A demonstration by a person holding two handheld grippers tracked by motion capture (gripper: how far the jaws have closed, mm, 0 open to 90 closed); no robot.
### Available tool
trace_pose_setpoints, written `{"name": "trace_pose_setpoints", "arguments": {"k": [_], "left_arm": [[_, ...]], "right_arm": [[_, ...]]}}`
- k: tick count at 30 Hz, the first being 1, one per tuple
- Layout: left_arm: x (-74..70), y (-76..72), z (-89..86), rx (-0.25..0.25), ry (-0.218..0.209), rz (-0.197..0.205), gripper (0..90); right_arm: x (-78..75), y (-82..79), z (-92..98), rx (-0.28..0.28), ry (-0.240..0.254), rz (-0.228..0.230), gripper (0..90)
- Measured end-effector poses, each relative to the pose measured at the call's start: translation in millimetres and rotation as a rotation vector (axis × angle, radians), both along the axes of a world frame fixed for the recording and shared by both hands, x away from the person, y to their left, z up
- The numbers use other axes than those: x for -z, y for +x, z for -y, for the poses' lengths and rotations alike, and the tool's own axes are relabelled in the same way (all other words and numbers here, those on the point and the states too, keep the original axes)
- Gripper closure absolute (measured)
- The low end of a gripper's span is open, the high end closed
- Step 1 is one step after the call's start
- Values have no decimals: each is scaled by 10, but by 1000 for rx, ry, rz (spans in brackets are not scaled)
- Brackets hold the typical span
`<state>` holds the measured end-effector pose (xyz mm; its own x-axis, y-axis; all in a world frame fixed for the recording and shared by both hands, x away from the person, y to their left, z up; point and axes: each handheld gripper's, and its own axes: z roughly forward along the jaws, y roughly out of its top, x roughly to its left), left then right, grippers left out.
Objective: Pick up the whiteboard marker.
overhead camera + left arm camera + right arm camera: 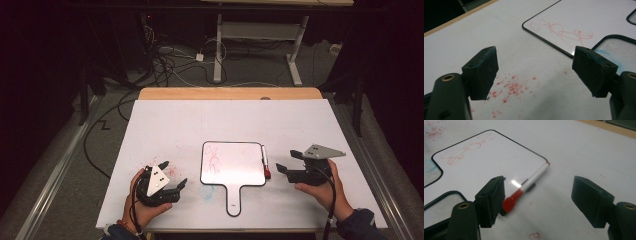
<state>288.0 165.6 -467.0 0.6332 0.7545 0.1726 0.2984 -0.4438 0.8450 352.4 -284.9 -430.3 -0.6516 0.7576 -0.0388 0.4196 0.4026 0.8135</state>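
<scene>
Small paddle-shaped whiteboard with a black rim and short handle (233, 171) lies flat near the middle of the white worktop (165, 125), handle toward the person. A red scribble (564, 31) sits in the board's upper left corner.

White dry-erase marker with a red cap (526, 187) lies along the board's right edge, partly on the rim, cap end nearer the person. In the high view the same marker (265, 162) runs parallel to that edge, just beside it.

Right hand-held gripper (286, 162): jaws spread wide, nothing between the pads. It rests low to the right of the board, aimed left at the marker. In the right gripper view the red cap lies just beside the near jaw and the barrel runs off between the jaws, not yet bracketed. Judgement: this is an approach to pick up the marker; the wide opening leaves room to straddle the barrel from the side.

Left hand-held gripper (172, 175): also open and empty, held low over the worktop left of the board, pointed toward it. Red flecks (511, 87) on the worktop lie below its jaws; a faint blue smear (207, 191) marks the surface by the board's lower left corner. Judgement: the left one waits in place, possibly to steady the board.

Risk, as judged: the marker is round and half on the rim, so a nudge could roll it.
</scene>
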Motion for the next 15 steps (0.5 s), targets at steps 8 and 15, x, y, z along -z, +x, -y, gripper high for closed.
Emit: {"name": "trace_pose_setpoints", "arguments": {"k": [8,15], "left_arm": [[-2,-6,-5,4,20,11,199],[6,-14,-2,10,32,4,199]], "right_arm": [[59,488,-210,39,65,-232,389],[221,731,-344,63,88,-356,512]]}}
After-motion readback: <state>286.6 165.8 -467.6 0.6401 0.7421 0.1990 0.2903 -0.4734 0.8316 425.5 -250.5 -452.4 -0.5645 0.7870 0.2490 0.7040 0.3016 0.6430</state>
